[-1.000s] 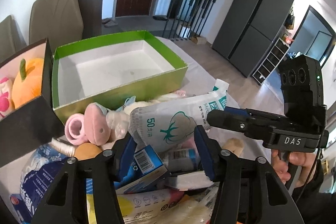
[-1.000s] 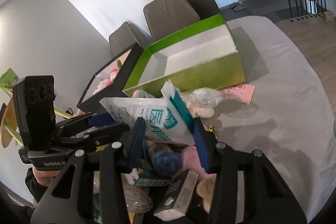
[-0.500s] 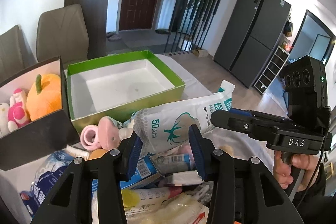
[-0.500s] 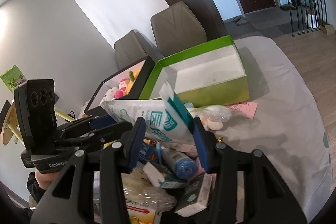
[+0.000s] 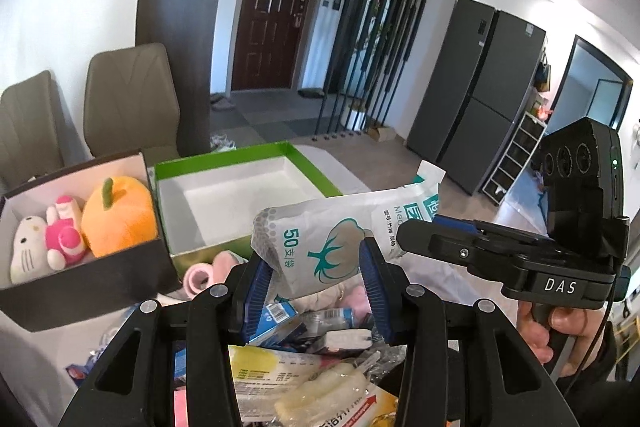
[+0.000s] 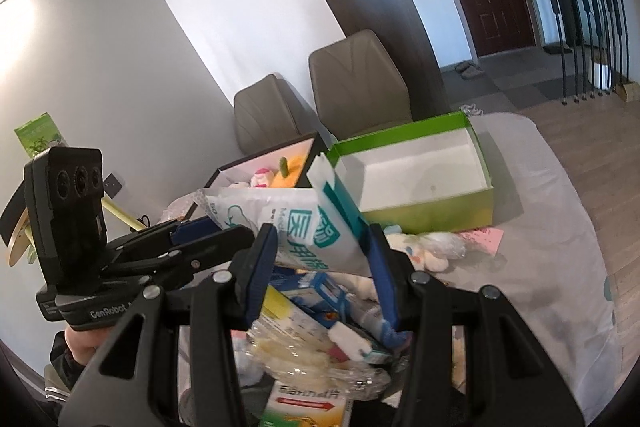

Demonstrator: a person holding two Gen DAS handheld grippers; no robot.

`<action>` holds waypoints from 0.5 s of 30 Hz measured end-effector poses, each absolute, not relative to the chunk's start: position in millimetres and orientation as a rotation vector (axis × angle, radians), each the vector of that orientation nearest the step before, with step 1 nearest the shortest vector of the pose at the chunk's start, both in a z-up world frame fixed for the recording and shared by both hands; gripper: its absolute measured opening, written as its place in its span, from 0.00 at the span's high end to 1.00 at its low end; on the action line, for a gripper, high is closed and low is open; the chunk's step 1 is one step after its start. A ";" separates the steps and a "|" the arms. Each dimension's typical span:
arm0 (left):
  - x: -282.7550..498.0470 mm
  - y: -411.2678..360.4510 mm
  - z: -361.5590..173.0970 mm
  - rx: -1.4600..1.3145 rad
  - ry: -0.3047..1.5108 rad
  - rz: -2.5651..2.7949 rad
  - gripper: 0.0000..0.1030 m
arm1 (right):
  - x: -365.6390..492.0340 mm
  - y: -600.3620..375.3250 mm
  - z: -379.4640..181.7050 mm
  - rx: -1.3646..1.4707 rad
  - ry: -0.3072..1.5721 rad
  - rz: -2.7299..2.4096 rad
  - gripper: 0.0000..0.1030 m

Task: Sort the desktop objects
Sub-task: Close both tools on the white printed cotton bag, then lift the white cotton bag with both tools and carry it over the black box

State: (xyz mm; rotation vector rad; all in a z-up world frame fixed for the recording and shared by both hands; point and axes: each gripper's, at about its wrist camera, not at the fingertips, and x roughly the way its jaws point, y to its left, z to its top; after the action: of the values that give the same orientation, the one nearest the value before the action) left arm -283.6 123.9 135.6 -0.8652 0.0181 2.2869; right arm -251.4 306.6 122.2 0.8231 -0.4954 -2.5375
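Note:
A white bag of cotton swabs (image 5: 320, 247) with teal print is held between both grippers, lifted above the pile. My left gripper (image 5: 318, 267) is shut on one end of it. My right gripper (image 6: 322, 247) is shut on the other end, on the teal printed part (image 6: 320, 231). An empty green box (image 5: 240, 195) stands behind, also in the right wrist view (image 6: 424, 179). Left of it stands a black box (image 5: 80, 267) with plush toys, an orange one (image 5: 118, 219) among them.
A pile of packets, boxes and soft toys (image 5: 312, 347) lies on the grey table below the bag. A pink card (image 6: 482, 239) and a plush (image 6: 428, 247) lie by the green box. Two chairs (image 6: 356, 83) stand behind the table.
Both grippers have risen with the cotton swab bag; the boxes and pile now sit lower and farther away in both views.

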 end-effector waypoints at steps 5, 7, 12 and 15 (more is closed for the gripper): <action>-276.8 103.7 147.6 -0.832 -0.001 2.317 0.57 | -246.6 289.8 136.6 0.796 -0.470 -2.532 0.56; -274.7 94.8 152.0 -0.820 -0.007 2.330 0.57 | -244.8 280.0 142.2 0.786 -0.456 -2.525 0.55; -267.2 65.7 163.9 -0.788 -0.035 2.367 0.57 | -239.9 252.7 155.9 0.765 -0.414 -2.509 0.55; -263.0 49.4 170.2 -0.770 -0.052 2.387 0.57 | -237.9 237.2 164.4 0.748 -0.393 -2.499 0.55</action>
State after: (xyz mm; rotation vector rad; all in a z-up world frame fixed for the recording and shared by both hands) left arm -263.0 49.4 170.2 -0.7704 -0.0523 2.3865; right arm -237.9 237.2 164.4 0.7484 -0.3927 -2.4989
